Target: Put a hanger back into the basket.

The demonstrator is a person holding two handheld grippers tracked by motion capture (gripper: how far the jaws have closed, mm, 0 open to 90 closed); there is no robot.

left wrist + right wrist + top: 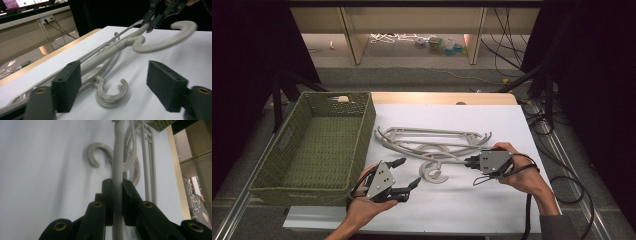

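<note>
Seen from above: gripping firmly with the right gripper (468, 162) the thin arm of one pale grey plastic clothes hanger (117, 157), at about four o'clock of the tangled heap of grey hangers (432, 137) in the middle of the white sheet (492, 200). Holding the left gripper (410, 171) at seven o'clock of the heap, jaws spread wide apart with nothing between them, pointing toward the stacked hooks (110, 93) lying flat.

Possible to go wrong from here: pulling the held hanger away and dragging its neighbours along, because of hooks and arms crossing one another; then spilling them over the sheet's edge, or twisting the hanger inside the narrow grip. Possible also to slip, with such a thin, smooth bar between the pads. Better to pin down the rest with the free gripper before lifting more.

Counted: two grippers; one deep green woven basket (362, 135), empty, at nine o'clock of the heap; one white sheet; grey hangers probably four, judging by the hooks, but too tangled to say surely
</note>
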